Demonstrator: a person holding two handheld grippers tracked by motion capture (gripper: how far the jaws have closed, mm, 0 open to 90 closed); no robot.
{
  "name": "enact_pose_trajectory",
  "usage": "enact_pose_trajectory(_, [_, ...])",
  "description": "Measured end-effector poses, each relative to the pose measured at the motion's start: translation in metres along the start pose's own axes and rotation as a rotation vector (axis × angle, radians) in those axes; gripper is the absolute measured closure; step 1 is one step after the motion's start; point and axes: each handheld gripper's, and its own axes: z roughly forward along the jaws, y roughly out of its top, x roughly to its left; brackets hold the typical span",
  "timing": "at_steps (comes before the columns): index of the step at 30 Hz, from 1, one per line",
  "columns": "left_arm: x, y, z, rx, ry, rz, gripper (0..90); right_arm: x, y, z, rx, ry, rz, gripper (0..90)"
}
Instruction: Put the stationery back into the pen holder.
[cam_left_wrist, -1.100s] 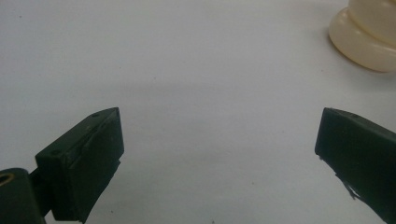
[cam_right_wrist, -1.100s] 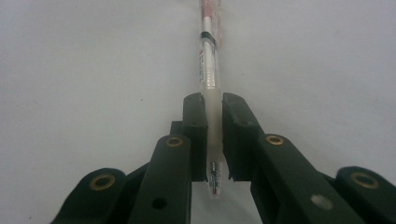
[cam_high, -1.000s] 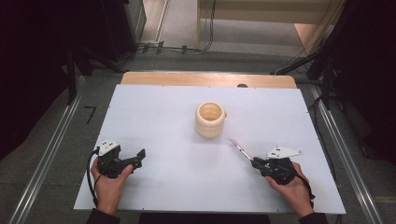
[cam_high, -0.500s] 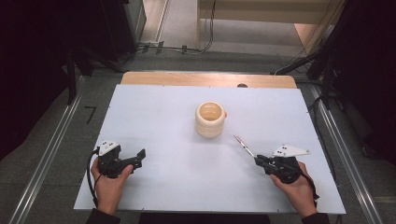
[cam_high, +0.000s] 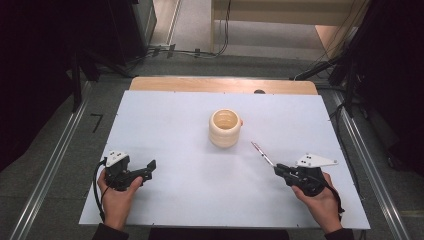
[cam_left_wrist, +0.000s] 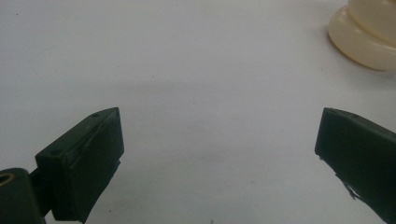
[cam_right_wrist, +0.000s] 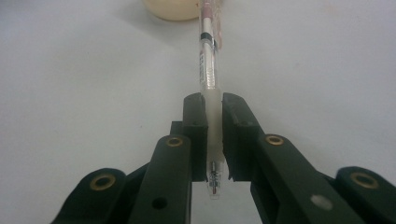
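Right hand-held gripper (cam_right_wrist: 214, 140) clenched on a pen (cam_right_wrist: 208, 70) near its back end, leaving the long barrel free to aim at the cream ribbed cup (cam_high: 225, 128) standing mid-surface. Pen held low over the white surface (cam_high: 165, 125), just short of the cup. Left hand-held gripper (cam_high: 145, 170) released, jaws wide, parked near the front edge, well apart. Plenty of bare room around the cup for an approach.

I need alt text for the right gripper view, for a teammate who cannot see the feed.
The right gripper has its two black jaws shut on a clear pen, which points away toward a cream holder at the top edge. Beneath them lies the plain white table.
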Motion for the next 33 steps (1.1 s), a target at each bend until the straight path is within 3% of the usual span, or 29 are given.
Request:
enact_pose_trajectory(25, [0.000,-0.001,0.001,0.006,0.001,-0.001,1.9,-0.002,0.022,-0.012,-0.087,-0.008,0.000,78.4])
enact_pose_trajectory(33, [0.000,-0.001,0.001,0.006,0.000,0.000,1.9,0.004,0.031,-0.008,-0.093,0.004,-0.023,78.4])
